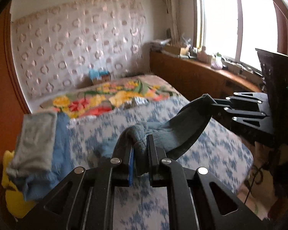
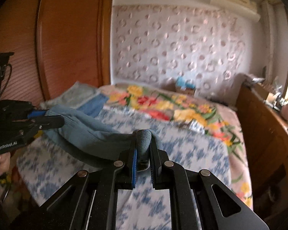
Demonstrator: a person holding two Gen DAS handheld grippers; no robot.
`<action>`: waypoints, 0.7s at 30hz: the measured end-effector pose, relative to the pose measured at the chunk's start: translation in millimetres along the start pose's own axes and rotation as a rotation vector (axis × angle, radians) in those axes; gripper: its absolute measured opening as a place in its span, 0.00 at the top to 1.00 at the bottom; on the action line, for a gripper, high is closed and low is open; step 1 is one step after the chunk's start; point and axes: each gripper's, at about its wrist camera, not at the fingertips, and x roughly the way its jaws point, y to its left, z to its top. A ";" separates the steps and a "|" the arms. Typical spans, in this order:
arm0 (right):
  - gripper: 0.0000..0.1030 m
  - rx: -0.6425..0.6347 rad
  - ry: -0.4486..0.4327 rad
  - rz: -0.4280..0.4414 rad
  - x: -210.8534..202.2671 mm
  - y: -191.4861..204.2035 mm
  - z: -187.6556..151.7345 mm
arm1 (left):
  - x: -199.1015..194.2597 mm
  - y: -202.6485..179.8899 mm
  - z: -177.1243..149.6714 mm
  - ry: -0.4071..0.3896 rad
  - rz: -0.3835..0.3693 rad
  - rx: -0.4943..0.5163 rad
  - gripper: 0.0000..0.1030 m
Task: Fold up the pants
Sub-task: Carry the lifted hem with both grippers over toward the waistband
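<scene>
Blue-grey pants (image 1: 163, 137) hang stretched in the air between my two grippers, above the bed. In the left wrist view my left gripper (image 1: 139, 143) is shut on a bunched edge of the fabric. My right gripper (image 1: 207, 98) pinches the other end at the right. In the right wrist view my right gripper (image 2: 144, 140) is shut on a rolled wad of the pants (image 2: 90, 134). From there the cloth sags leftward to my left gripper (image 2: 55, 119), which is clamped on it. The rest of the pants below the sag is hidden by the grippers.
The bed carries a blue-and-white patterned cover (image 1: 98, 132) and a floral blanket (image 1: 105, 95) at its far end. A stack of folded grey, blue and yellow clothes (image 1: 36, 140) lies at the bed's left. A cluttered wooden ledge (image 1: 192, 72) runs on the right, and a wooden wardrobe (image 2: 71, 38) stands on the left.
</scene>
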 end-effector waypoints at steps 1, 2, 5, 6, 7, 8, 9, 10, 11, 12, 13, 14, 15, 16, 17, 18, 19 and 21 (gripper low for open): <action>0.90 -0.003 0.014 0.007 1.2 1.5 -2.6 | -2.1 -2.3 -4.2 0.004 -0.002 0.001 0.88; 0.90 -0.007 0.024 0.010 -1.1 4.0 -8.5 | -4.4 -4.3 -8.3 0.007 -0.003 0.003 0.88; 0.89 -0.018 0.034 0.025 -5.6 9.1 -9.4 | -10.5 -10.9 -16.8 0.016 -0.006 0.002 0.88; 0.89 -0.025 0.032 0.024 -7.4 10.3 -9.9 | -12.6 -12.6 -19.1 0.014 -0.003 0.007 0.88; 0.89 -0.028 0.031 0.025 -10.1 8.8 -11.4 | -14.4 -13.7 -20.4 0.011 0.005 0.011 0.88; 0.89 -0.025 0.031 0.031 -16.0 5.7 -13.3 | -15.5 -14.3 -21.8 0.007 0.009 0.010 0.88; 0.89 -0.016 0.027 0.039 -31.0 -0.6 -19.1 | -18.0 -16.0 -23.5 0.002 0.007 0.008 0.88; 0.89 -0.013 0.025 0.044 -33.4 -4.0 -20.5 | -19.2 -15.4 -24.4 0.002 0.006 0.008 0.88; 0.89 -0.013 0.023 0.046 -36.6 -4.9 -24.6 | -20.3 -15.5 -25.9 0.003 0.006 0.009 0.88; 0.89 -0.012 0.021 0.048 -38.1 -3.9 -27.6 | -20.8 -15.9 -26.3 0.003 0.006 0.011 0.88; 0.89 -0.007 0.022 0.052 -36.3 -5.4 -30.8 | -22.1 -16.1 -27.2 0.003 0.004 0.014 0.88; 0.89 -0.001 0.023 0.058 -35.7 -5.5 -32.1 | -23.6 -15.6 -28.8 0.003 0.002 0.015 0.88; 0.89 0.005 0.023 0.064 -34.8 -7.1 -35.1 | -25.2 -16.1 -30.4 0.002 0.001 0.014 0.88; 0.89 0.010 0.023 0.067 -34.8 -8.0 -37.4 | -27.0 -16.9 -32.5 0.001 0.000 0.013 0.88; 0.89 0.016 0.022 0.070 -36.5 -8.5 -38.7 | -25.2 -16.3 -30.5 0.001 0.001 0.015 0.88; 0.89 0.024 0.022 0.075 -37.6 -9.6 -40.3 | -26.5 -17.0 -32.4 0.000 -0.001 0.015 0.88; 0.89 0.029 0.024 0.079 -39.1 -9.5 -43.5 | -27.4 -18.1 -34.9 0.002 -0.001 0.014 0.88; 0.89 0.037 0.030 0.084 -40.4 -9.6 -47.5 | -28.9 -22.1 -40.9 0.003 -0.001 0.017 0.88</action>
